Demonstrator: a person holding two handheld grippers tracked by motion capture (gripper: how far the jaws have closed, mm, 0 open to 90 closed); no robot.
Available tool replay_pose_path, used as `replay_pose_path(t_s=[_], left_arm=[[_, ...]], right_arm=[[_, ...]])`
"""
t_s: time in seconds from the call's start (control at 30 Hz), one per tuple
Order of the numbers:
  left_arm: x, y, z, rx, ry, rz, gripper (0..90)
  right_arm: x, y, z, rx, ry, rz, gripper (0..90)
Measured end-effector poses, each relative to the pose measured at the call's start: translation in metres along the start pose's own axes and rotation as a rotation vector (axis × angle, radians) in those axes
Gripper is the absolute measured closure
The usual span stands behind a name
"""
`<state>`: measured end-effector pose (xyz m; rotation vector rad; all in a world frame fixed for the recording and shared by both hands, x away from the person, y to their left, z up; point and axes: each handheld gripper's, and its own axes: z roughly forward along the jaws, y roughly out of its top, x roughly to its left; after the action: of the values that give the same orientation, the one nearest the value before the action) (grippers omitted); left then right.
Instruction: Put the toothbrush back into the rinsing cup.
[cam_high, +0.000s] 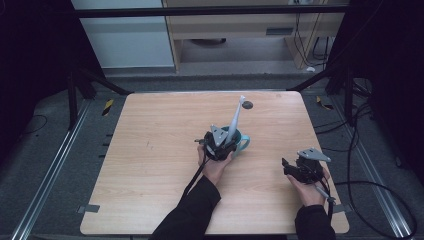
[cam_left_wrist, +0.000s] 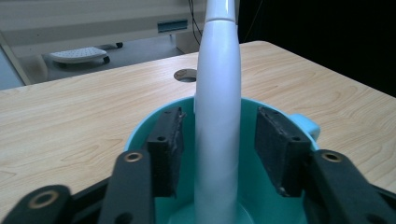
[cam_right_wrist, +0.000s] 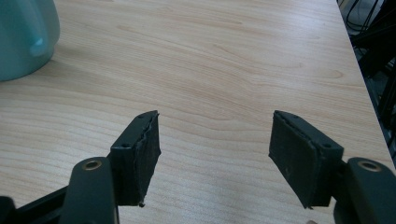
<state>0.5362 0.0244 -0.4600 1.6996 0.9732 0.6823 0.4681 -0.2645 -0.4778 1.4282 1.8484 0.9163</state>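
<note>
A teal mug (cam_high: 243, 142) stands near the middle of the wooden table (cam_high: 150, 160). A white toothbrush-like handle (cam_high: 236, 118) stands in it and leans toward the far side. My left gripper (cam_high: 223, 143) hovers over the mug's near rim. In the left gripper view the white handle (cam_left_wrist: 217, 116) rises between the pads (cam_left_wrist: 167, 149) inside the mug (cam_left_wrist: 301, 125), with a gap on each side, so the left gripper (cam_left_wrist: 218, 144) is open. My right gripper (cam_high: 286, 168) rests low at the table's right front. In the right gripper view it (cam_right_wrist: 215, 149) is open over bare wood, the mug (cam_right_wrist: 23, 37) far left.
A round dark hole (cam_high: 247, 105) sits in the tabletop near the far edge, behind the mug. Black cables trail over the floor (cam_high: 370, 185) to the right of the table. Dark stands flank the table's far corners.
</note>
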Motion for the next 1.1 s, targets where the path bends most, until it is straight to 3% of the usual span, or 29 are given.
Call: replay_pose_path(t_s=[0.2, 0.3, 0.43, 0.57, 0.8, 1.0, 1.1], left_arm=[[0.007, 0.012, -0.023, -0.055, -0.027, 0.009, 43.5], [0.020, 0.022, -0.038, -0.066, -0.067, -0.027, 40.1], [0.039, 0.029, -0.053, -0.052, -0.050, -0.005, 35.2], [0.064, 0.028, -0.066, -0.006, -0.038, -0.016, 32.3], [0.099, 0.014, -0.092, 0.066, -0.011, -0.015, 29.1], [0.130, -0.012, -0.119, 0.126, 0.005, -0.006, 26.5], [0.147, -0.031, -0.134, 0.142, 0.020, -0.044, 26.4]], right_arm=[[0.000, 0.000, -0.001, -0.005, -0.007, 0.001, 32.8], [-0.001, 0.000, -0.001, -0.009, -0.008, 0.006, 32.1], [-0.002, 0.000, -0.002, -0.017, -0.015, 0.012, 29.8], [-0.004, 0.000, -0.002, -0.026, -0.019, 0.018, 26.9], [-0.004, 0.000, -0.004, -0.034, -0.025, 0.022, 24.2], [-0.005, 0.000, -0.004, -0.034, -0.026, 0.025, 23.3], [-0.004, 0.000, -0.004, -0.036, -0.026, 0.026, 22.9]])
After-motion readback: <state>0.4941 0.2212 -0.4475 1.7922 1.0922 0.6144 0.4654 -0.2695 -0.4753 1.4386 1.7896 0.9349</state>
